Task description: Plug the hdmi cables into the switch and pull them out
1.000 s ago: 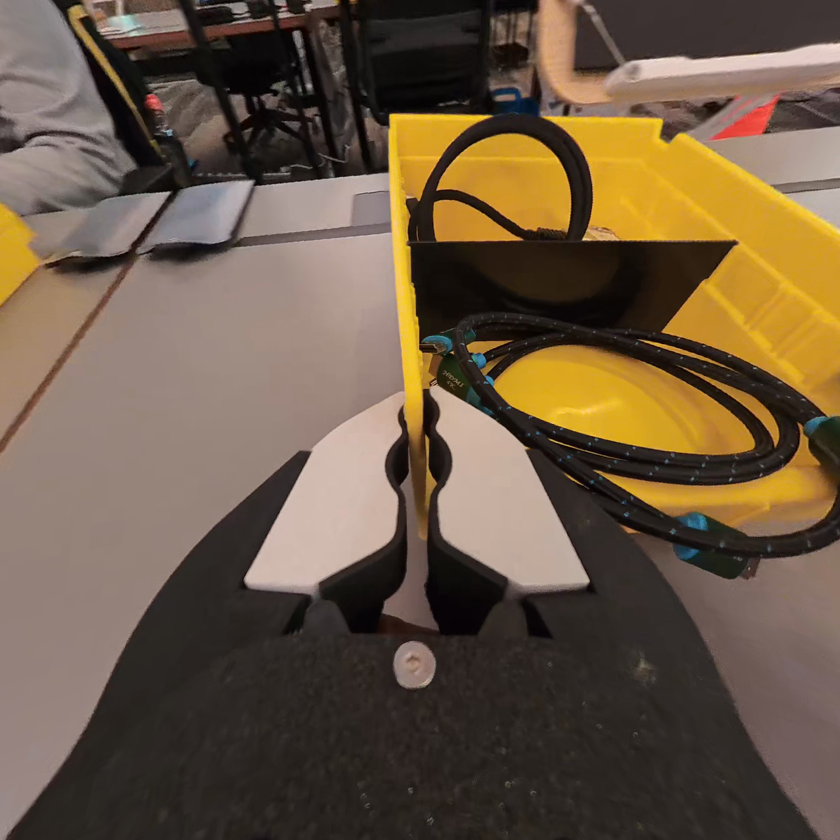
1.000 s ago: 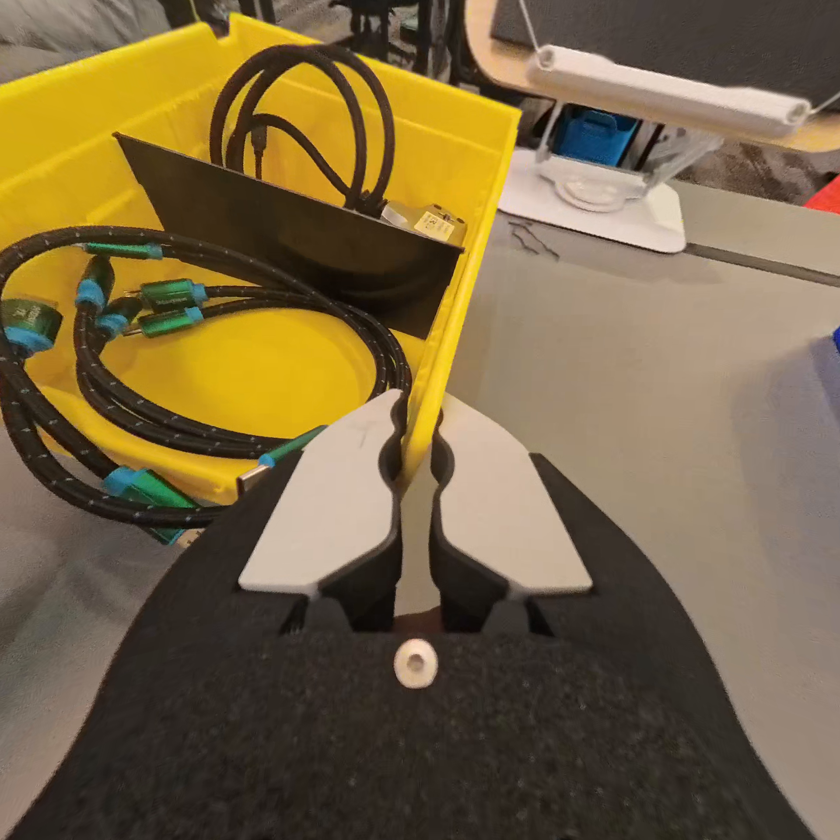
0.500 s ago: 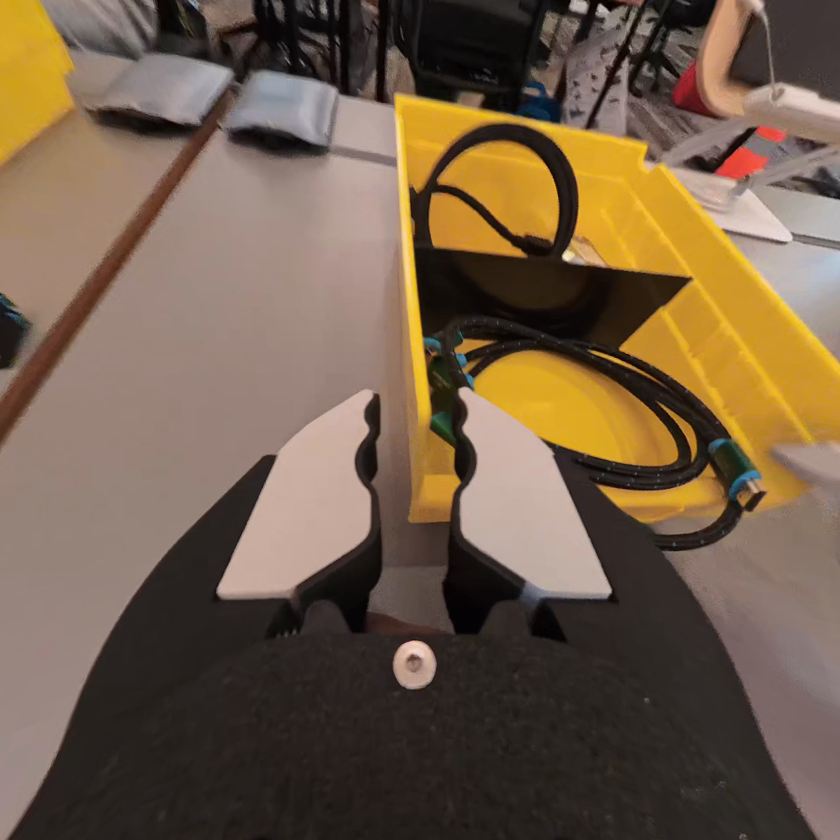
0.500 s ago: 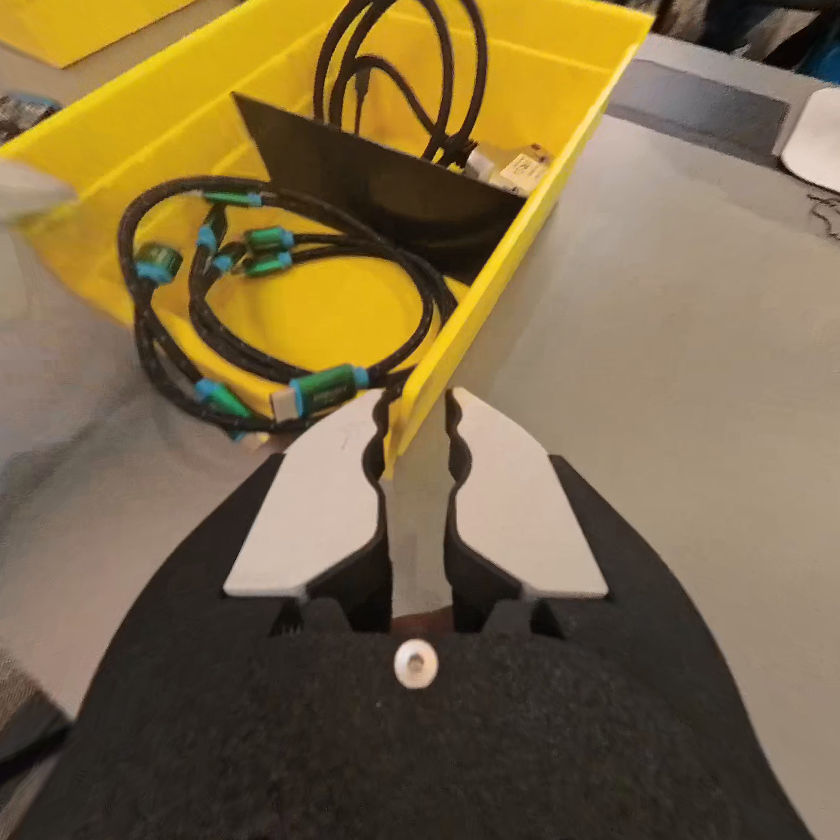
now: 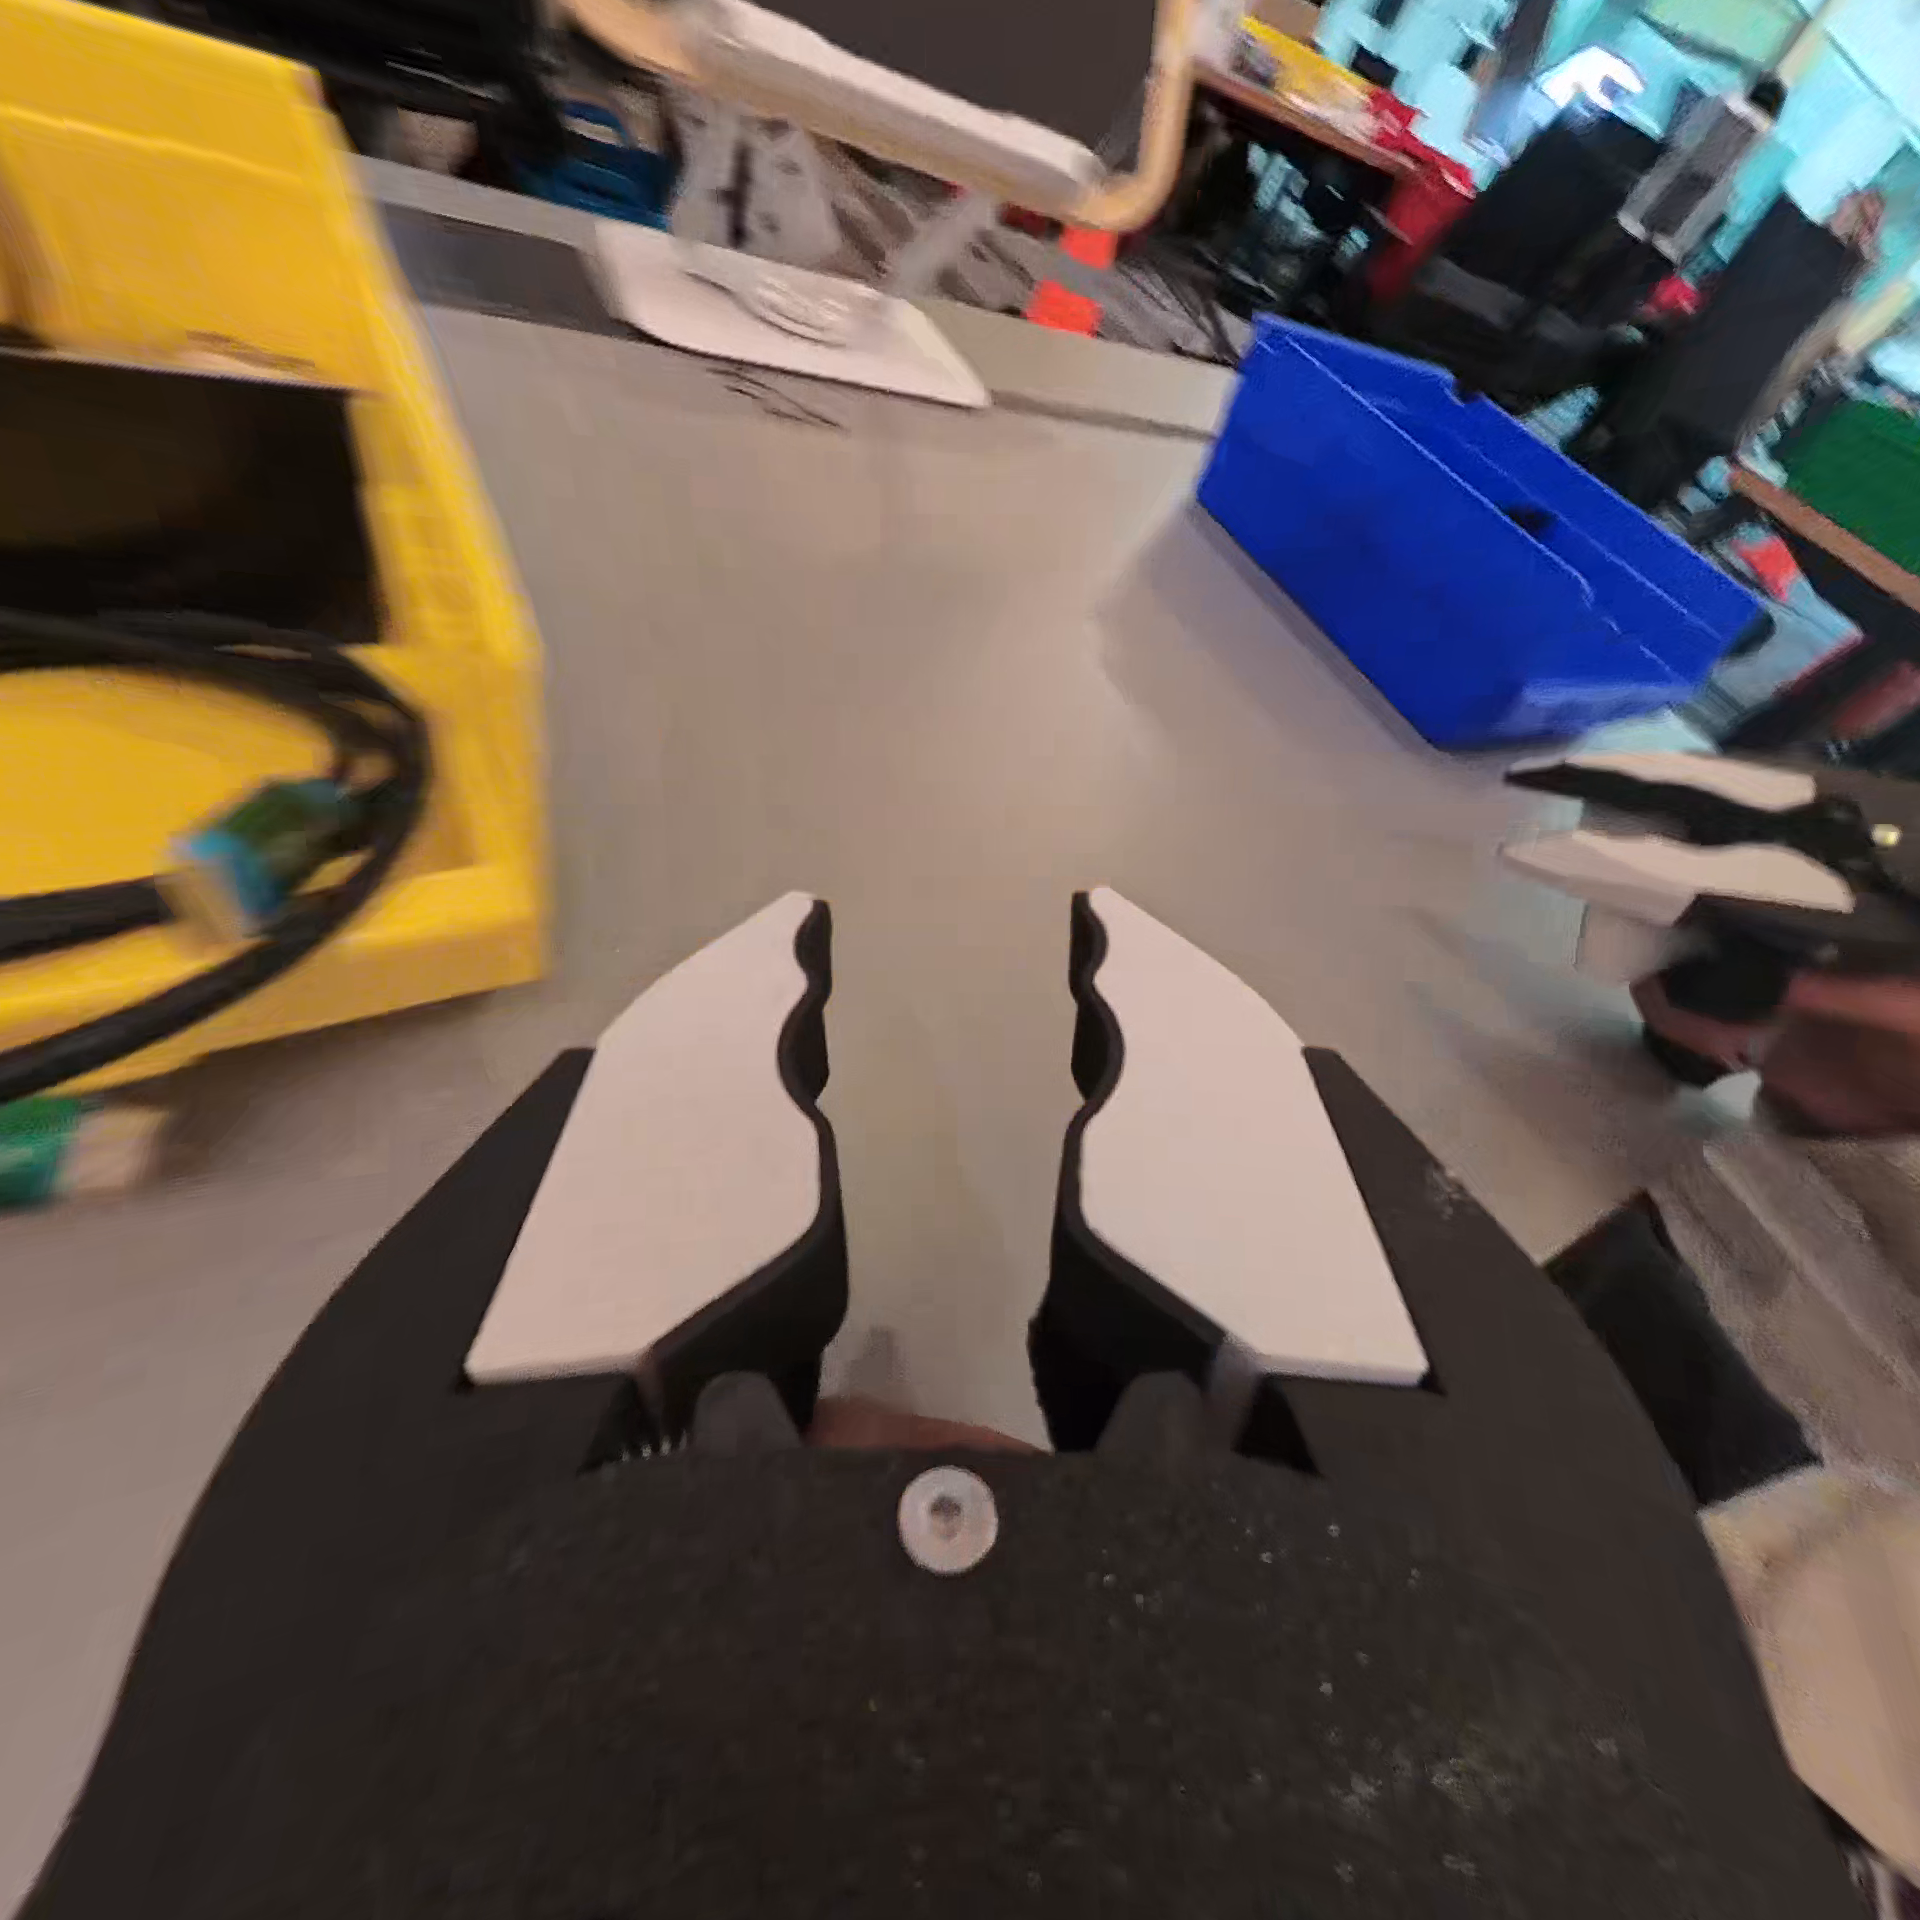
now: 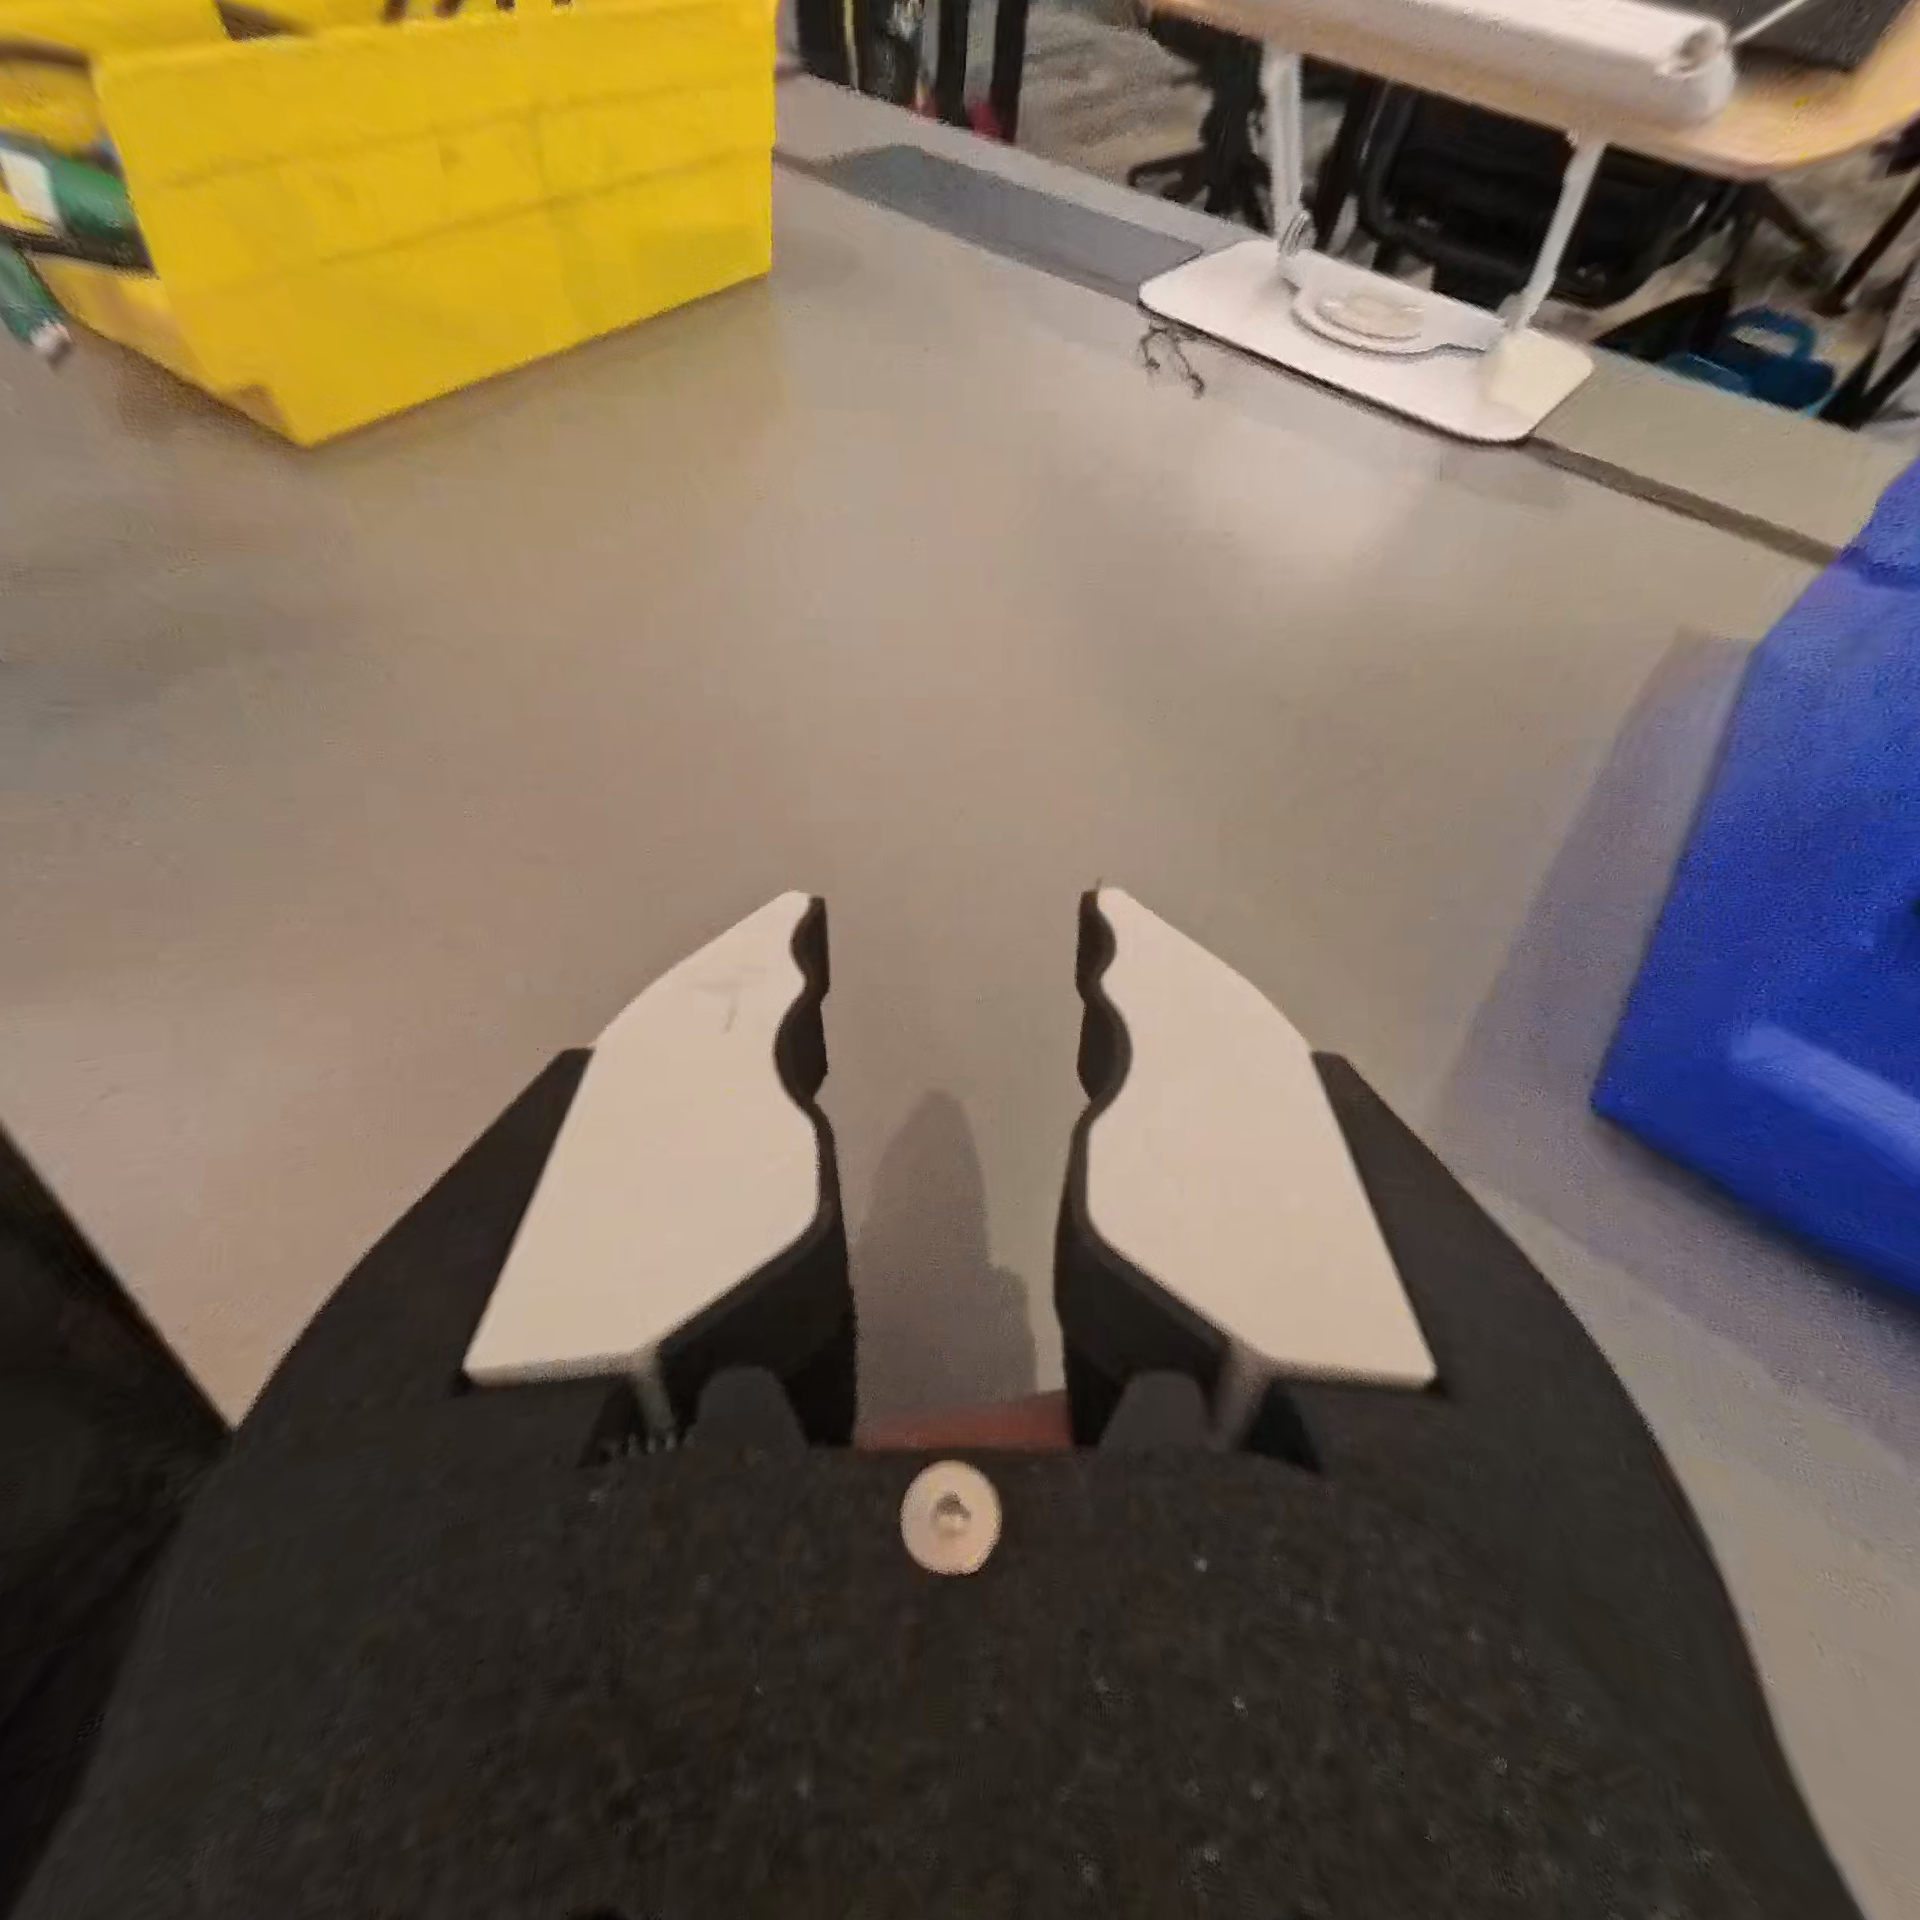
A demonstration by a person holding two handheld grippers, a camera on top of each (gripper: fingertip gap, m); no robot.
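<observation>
A yellow bin (image 5: 457, 623) stands on the grey table at the left of the left wrist view. Black braided HDMI cables (image 5: 343, 748) with green and blue plugs (image 5: 249, 862) lie coiled in it and hang over its front. A black divider (image 5: 177, 488) crosses the bin. The bin also shows in the right wrist view (image 6: 447, 208) at the far left. No switch is visible. My left gripper (image 5: 948, 914) is open and empty over bare table. My right gripper (image 6: 951, 914) is open and empty; it also shows in the left wrist view (image 5: 1538, 821) at the right.
A blue bin (image 5: 1455, 551) stands at the right, also in the right wrist view (image 6: 1797, 935). A white lamp stand base (image 6: 1361, 332) sits at the back of the table. Chairs and desks stand beyond the table edge. One gripper's finger ends stand about 30 cm off the other's.
Both grippers let go of the yellow bin's side walls and opened. Both swung right, away from the bin, which now sits at the left of each view.
</observation>
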